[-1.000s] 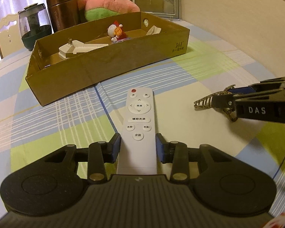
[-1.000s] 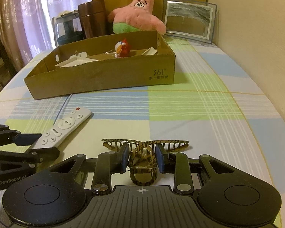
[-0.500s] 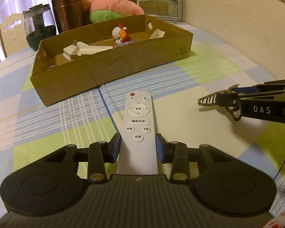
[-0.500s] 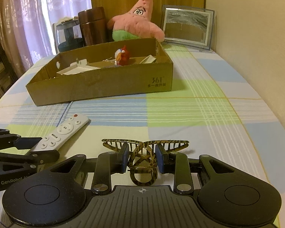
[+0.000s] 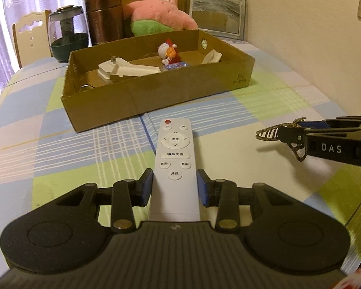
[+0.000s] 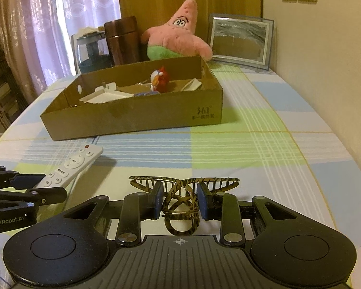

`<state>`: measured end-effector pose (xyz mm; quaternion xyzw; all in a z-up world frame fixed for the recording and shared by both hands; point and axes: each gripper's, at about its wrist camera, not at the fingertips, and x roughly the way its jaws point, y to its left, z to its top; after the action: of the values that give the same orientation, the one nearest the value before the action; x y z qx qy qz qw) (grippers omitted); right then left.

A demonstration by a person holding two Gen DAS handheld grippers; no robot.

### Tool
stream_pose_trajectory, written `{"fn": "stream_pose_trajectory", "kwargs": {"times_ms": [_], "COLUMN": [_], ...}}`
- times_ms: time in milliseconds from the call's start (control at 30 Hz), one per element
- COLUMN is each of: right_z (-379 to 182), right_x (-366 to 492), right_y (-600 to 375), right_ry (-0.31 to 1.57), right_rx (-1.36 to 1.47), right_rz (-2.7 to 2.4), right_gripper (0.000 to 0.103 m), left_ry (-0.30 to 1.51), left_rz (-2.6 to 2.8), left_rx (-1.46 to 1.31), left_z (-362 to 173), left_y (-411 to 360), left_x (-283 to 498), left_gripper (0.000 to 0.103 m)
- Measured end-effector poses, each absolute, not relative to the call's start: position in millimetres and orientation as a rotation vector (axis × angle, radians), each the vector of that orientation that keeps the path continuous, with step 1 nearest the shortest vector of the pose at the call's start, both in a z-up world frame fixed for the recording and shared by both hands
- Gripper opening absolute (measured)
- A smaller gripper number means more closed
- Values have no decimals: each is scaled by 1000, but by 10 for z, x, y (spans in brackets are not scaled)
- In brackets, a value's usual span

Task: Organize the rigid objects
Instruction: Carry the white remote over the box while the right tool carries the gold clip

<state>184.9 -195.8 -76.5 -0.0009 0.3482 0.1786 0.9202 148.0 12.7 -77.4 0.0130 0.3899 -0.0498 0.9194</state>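
Two sets of tongs are loaded, each holding one item clear of the bench. The left tongs (image 5: 175, 187) are closed on a white remote (image 5: 175, 163), their blue pads pressing its long sides near the lower end, so most of its length sticks out ahead toward the cardboard box (image 6: 132, 118). The right tongs (image 6: 179, 201) are clamped on a tortoiseshell hair clip (image 6: 181, 204), pads on either side of its hinge, with the toothed wings spread out beyond them.

Both items sit short of the box's near wall, the remote toward the box's left half and the clip toward its right half, as the right wrist view shows them. Inside the box already lie a white plug adapter (image 5: 122, 69), a small red and white figurine (image 5: 168, 53) and another white piece (image 5: 211, 57) by the far right corner. Behind the box stand a pink plush star (image 6: 178, 38), a brown flask (image 6: 122, 41), a glass jar (image 6: 91, 53) and a picture frame (image 6: 239, 39).

The picking-up step looks finished for both hands, and the carry to the box is in hand. The next move likely calls for lifting each item over the near wall, finding a bare patch of box floor away from the adapter and figurine, then lowering before letting go. The remote's overhang wants a level wrist so it does not catch the wall.
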Motion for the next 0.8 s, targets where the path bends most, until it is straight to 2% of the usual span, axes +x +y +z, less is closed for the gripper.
{"fn": "stream_pose_trajectory", "kwargs": {"times_ms": [800], "right_z": [-314], "right_x": [1836], "right_y": [-1916], "right_ry": [675], "right_rx": [28], "right_rz": [414], "right_gripper": [27], "left_ry": [760], "left_rz": [-26], "left_rx": [-54], "left_z": [-251], "left_y": [302], "left_x": [1429], "left_gripper": [33]}}
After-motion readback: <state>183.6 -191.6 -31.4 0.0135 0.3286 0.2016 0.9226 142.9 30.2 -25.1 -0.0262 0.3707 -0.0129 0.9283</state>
